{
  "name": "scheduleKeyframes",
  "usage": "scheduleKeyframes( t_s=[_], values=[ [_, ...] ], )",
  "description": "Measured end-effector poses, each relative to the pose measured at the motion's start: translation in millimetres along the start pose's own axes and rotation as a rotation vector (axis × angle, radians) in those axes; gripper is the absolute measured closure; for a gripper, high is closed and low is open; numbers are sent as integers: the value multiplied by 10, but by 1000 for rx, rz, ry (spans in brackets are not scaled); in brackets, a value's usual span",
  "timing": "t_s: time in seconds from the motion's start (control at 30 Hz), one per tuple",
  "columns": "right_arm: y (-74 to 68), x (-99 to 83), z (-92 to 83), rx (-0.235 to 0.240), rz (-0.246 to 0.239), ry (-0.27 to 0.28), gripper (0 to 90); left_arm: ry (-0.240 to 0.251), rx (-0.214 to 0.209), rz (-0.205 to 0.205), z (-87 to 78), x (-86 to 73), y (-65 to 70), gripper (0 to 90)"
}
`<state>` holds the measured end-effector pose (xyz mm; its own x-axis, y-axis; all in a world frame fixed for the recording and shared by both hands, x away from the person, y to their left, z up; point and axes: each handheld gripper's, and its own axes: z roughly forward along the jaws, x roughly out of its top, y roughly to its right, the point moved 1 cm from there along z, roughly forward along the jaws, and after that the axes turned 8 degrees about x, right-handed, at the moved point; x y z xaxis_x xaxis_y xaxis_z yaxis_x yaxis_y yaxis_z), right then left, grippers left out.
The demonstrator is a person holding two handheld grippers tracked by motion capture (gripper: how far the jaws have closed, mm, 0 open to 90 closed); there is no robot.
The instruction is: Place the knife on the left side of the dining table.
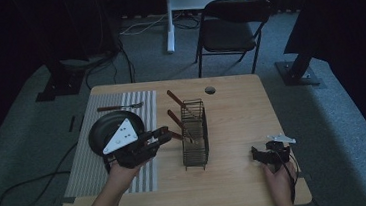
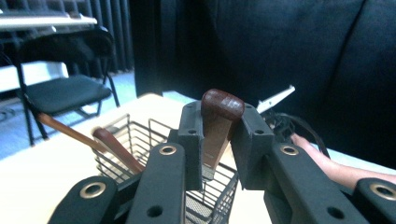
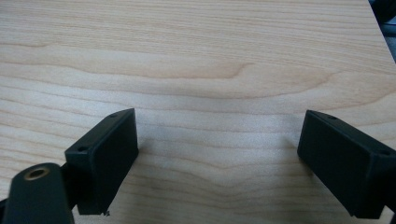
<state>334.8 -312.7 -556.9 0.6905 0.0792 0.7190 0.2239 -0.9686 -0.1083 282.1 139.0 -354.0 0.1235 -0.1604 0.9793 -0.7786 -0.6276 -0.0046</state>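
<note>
just now the left gripper (image 2: 215, 140) is clamping a wooden-handled utensil (image 2: 218, 123) upright, just left of the wire basket (image 1: 194, 134), while the right gripper (image 1: 271, 154), jaws apart, is idling well right of it.

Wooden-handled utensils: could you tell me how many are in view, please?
4: two standing in the wire basket, at and; one in the left gripper; one on the striped mat.

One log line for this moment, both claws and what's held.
left claw: shut on wooden-handled utensil | beside wire basket | right claw: open, above bare table
</note>
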Motion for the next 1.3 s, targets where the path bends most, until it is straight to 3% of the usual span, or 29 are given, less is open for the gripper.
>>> scheduleKeyframes(
  t_s=[0.07,0.2,0.47,0.6,0.9,0.93,1.07,1.3],
  values=[
    [0,0,0,0,0,0,113,22,9,28,-123,89,1,756],
    [0,0,0,0,0,0,113,47,23,33,-258,154,-27,756],
    [0,0,0,0,0,0,112,42,42,31,-480,177,-126,756],
    [0,0,0,0,0,0,112,27,89,13,-587,50,-234,756],
    [0,0,0,0,0,0,113,-34,124,-35,-704,-265,-378,755],
    [0,0,0,0,0,0,113,-59,138,-60,-754,-394,-432,755],
    [0,0,0,0,0,0,112,-88,165,-87,-832,-561,-500,755],
    [0,0,0,0,0,0,113,-117,193,-121,-940,-742,-571,755]
  ],
)
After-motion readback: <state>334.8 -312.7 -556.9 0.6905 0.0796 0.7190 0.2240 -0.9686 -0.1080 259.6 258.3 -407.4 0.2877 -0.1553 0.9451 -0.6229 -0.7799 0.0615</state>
